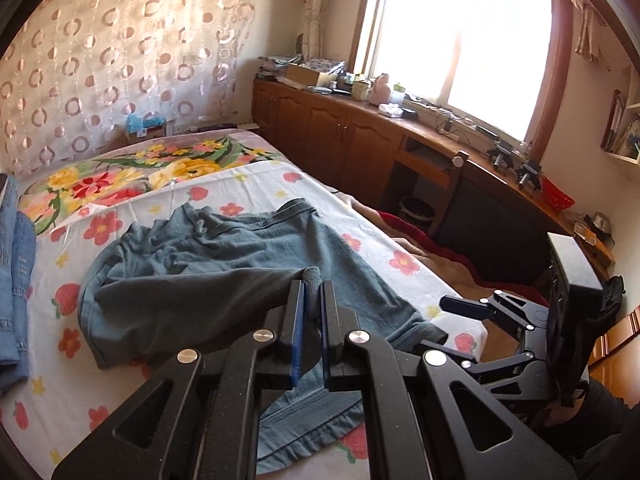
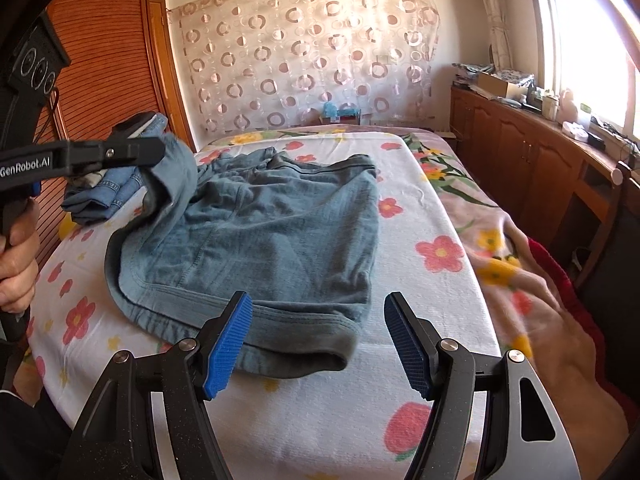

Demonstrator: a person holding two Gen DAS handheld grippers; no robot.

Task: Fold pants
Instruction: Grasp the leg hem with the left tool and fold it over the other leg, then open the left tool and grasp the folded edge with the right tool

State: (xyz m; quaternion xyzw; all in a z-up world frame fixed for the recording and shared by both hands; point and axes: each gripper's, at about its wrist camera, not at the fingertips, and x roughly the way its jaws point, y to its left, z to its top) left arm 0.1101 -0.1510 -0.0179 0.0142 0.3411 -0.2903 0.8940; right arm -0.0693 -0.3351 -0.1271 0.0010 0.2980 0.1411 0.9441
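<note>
So nearest in the right wrist view is the right gripper (image 2: 318, 344), black with blue ribbed pads, jaws standing wide apart with nothing between them; it hangs just over the near hem of the faded grey-blue denim pants (image 2: 264, 236), which lie partly folded on the bed with the white flower-print sheet (image 2: 420, 208); the left pad overlaps the hem in the picture, but I can't say if it actually touches.

The left wrist view gives what that one doesn't: the left gripper (image 1: 313, 280) has its jaws pinched nearly together on a fold of the pants (image 1: 224, 256), cloth poking up between the tips; the right gripper (image 1: 464, 312) shows there from the side at the bed's edge.

From the right camera you get the left gripper (image 2: 156, 152) side-on instead, black bar with white lettering, a bare hand (image 2: 18, 256) on the handle, and a flap of the denim lifted off the bed and draped from its tip; the tips themselves are buried in cloth there.

Further back: a folded stack of lighter blue jeans (image 2: 108, 196) at the far left edge of the bed, cut off in the left view; behind that a sheer curtain with circle pattern (image 2: 304, 56); a wooden cabinet run under the bright window (image 1: 336, 128), its clutter too small to make out.
</note>
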